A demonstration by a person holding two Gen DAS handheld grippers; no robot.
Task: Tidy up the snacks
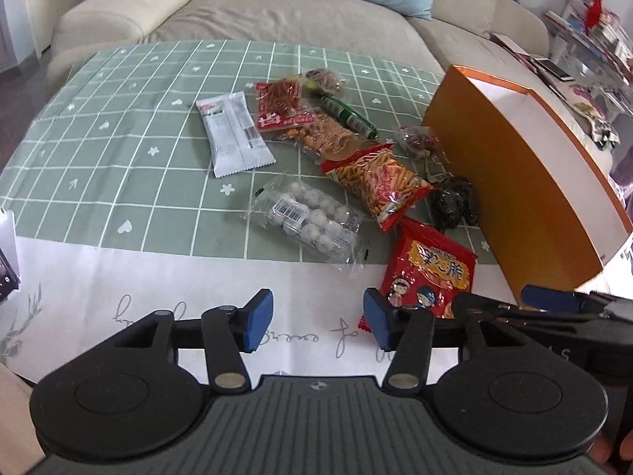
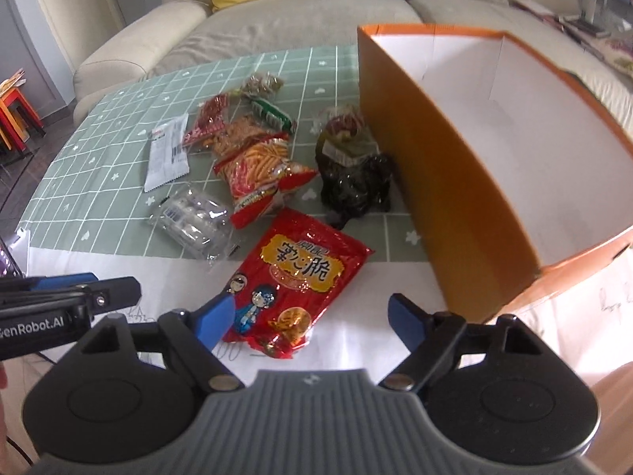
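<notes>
Two grippers hang over a low table draped in a green checked cloth (image 1: 118, 126), with a cream sofa (image 1: 277, 19) behind it. Largest on the table is the orange box (image 2: 447, 182), open-topped and white inside, standing at the right side of the cloth. Beside it, spread to its left, lie the snacks. A red bag with cartoon figures (image 2: 292, 277) lies nearest, partly on the white border of the cloth. Past it sits a bag of orange sticks (image 1: 379, 182), overlapping other small packets, and a clear pack of white balls (image 1: 308, 217) to its left. A white sachet (image 1: 233, 134) lies apart, further left. A dark, crinkled packet (image 2: 356, 186) rests touching the foot of the box.

The right gripper (image 2: 312, 318) has its blue pads spread wide, the red bag's near end lying between them, untouched as far as can be seen. The left gripper (image 1: 318, 318) is also spread, somewhat narrower, holding nothing; bare white cloth shows between its pads.
</notes>
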